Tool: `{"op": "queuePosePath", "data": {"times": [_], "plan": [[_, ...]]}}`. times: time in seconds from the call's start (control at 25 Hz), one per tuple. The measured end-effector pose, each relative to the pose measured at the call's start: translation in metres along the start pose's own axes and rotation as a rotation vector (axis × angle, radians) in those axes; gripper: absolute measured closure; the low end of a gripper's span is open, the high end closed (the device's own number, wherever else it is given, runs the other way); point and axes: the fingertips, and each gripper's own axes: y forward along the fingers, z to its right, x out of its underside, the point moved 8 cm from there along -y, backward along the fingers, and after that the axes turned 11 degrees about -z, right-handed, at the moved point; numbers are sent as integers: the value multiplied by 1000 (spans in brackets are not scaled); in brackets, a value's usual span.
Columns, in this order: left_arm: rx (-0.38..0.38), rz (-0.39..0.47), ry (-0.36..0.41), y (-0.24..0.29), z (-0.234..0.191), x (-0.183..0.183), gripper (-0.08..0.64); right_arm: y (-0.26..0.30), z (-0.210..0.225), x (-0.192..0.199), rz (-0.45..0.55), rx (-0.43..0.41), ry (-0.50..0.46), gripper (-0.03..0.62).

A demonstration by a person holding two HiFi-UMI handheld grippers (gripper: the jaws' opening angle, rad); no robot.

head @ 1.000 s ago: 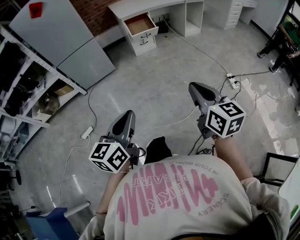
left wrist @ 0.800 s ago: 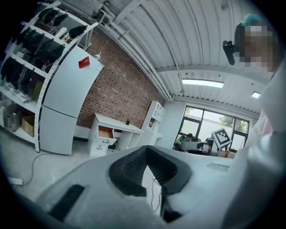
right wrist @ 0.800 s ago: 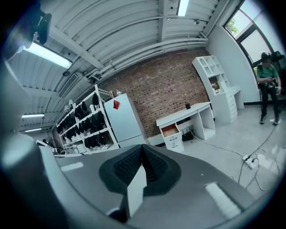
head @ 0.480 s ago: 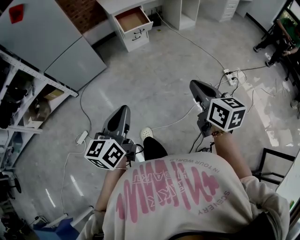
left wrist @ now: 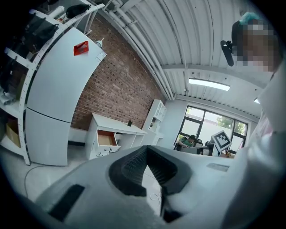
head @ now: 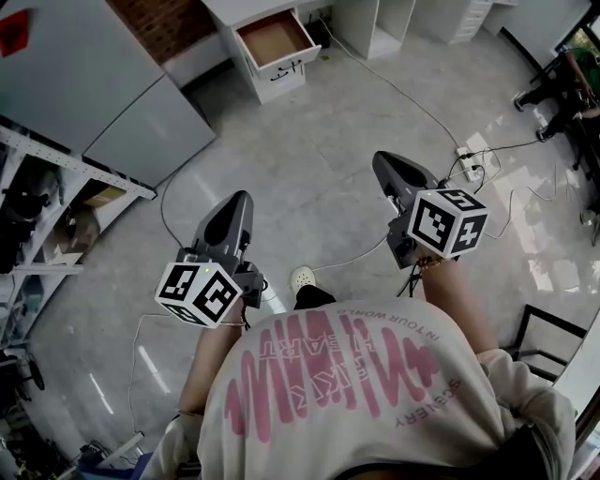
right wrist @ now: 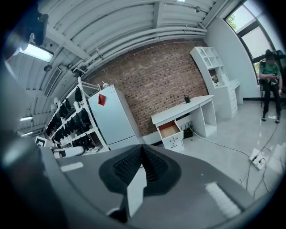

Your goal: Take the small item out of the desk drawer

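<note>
At the bottom of the head view the person's shirt point(head: 337, 394) fills the frame. Both tools are held out in front of it above the bare grey floor point(head: 319, 131). The left gripper point(head: 238, 200), at lower left, has its jaws brought together with nothing between them. The right gripper point(head: 382, 165), at centre right, is likewise closed and empty. Both point toward the top of the frame, toed slightly inward. A cable point(head: 403, 94) runs across the floor beyond the right one.

Farther off, at upper centre, stands the white desk point(head: 246, 11). Its drawer point(head: 274, 37) is pulled out toward the person, its open top showing a brown inside. The small item cannot be made out in it from here.

The drawer lies ahead and well apart from both sets of fingers. It sits a little left of the jaws in the left gripper view and a little right of them in the right gripper view. Neither hand looks clearly nearer. By this reading the approach is not yet done, and the jaws would need to part before reaching in over the drawer's front.
</note>
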Motion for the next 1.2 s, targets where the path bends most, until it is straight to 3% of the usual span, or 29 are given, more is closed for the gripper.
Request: {"op": "queuePosePath", "data": {"times": [0.36,0.84,1.2], "plan": [[-18,-14,-14,17,-77,-32,558,83,-7,-30,-2,-8,36,580],[8,24,2,24,-98,-42,558,109,-18,-37,8,-15,30,580],[12,29,-83,51,-123,-44,558,142,-4,-47,-38,-12,55,578]]}}
